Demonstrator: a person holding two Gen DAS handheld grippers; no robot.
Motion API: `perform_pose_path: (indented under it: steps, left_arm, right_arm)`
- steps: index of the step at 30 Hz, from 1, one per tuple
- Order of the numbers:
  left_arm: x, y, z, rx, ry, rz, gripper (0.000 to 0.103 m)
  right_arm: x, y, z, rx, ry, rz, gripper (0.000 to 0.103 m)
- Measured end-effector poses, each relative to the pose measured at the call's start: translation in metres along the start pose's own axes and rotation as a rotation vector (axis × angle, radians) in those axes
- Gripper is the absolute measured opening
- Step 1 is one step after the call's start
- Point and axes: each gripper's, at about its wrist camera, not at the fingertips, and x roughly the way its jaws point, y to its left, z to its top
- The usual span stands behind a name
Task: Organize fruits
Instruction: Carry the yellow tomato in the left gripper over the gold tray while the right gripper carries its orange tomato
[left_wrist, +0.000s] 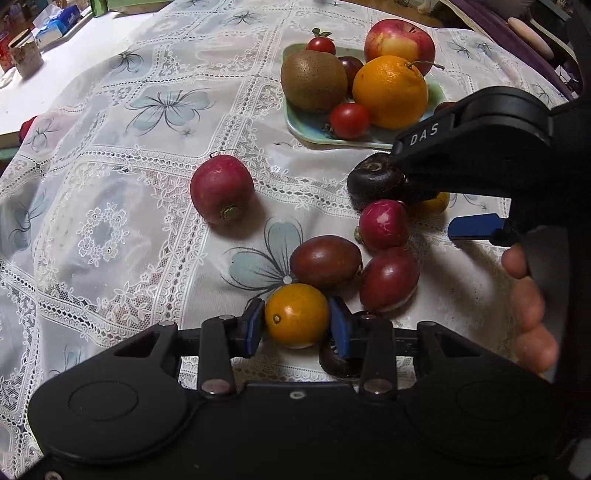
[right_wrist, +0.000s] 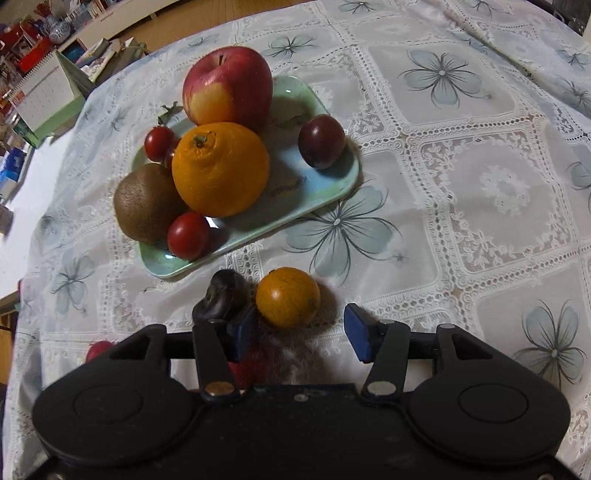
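L hand-held gripper (left_wrist: 297, 326): clamped on yellow tomato (left_wrist: 296, 315), lower centre.
R hand-held gripper (right_wrist: 301, 334): released, pads apart; orange tomato (right_wrist: 288, 297) just ahead, untouched.
Tray (right_wrist: 332, 192): upper left, w/ apple, orange, kiwi.

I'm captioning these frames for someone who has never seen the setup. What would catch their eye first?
Probably the pale green tray on the lace tablecloth, piled with a red apple, a big orange and a kiwi. Next, nearer the camera, the left gripper with its blue pads either side of a small yellow-orange tomato among loose dark red fruits.
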Motion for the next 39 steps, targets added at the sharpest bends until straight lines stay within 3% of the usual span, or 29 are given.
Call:
perform_pose_path:
  steps: [3, 4, 5, 15, 26, 33, 39]
  left_arm:
    - [-0.001, -0.001, -0.001, 0.014, -0.007, -0.006, 0.046]
    - [-0.001, -0.001, -0.002, 0.020, -0.011, -0.007, 0.046]
    - [-0.001, -0.001, -0.002, 0.028, -0.013, -0.008, 0.046]
    - [-0.022, 0.000, -0.004, 0.061, -0.011, -0.040, 0.045]
    - [-0.078, 0.013, -0.011, 0.085, -0.085, -0.094, 0.045]
    - [-0.108, 0.021, -0.041, 0.146, -0.111, -0.127, 0.045]
    - [-0.124, 0.035, -0.077, 0.147, -0.123, -0.134, 0.045]
  right_arm:
    - [-0.002, 0.002, -0.002, 0.001, -0.023, -0.014, 0.053]
    - [-0.004, 0.003, -0.003, -0.020, -0.038, 0.002, 0.040]
    - [-0.005, 0.003, -0.004, -0.044, -0.040, 0.011, 0.037]
    - [-0.036, -0.024, -0.017, 0.031, -0.047, 0.062, 0.037]
    - [-0.088, -0.049, -0.048, 0.018, -0.081, 0.150, 0.037]
    - [-0.109, -0.060, -0.079, 0.002, -0.066, 0.196, 0.037]
    - [-0.124, -0.062, -0.121, -0.057, -0.071, 0.183, 0.037]
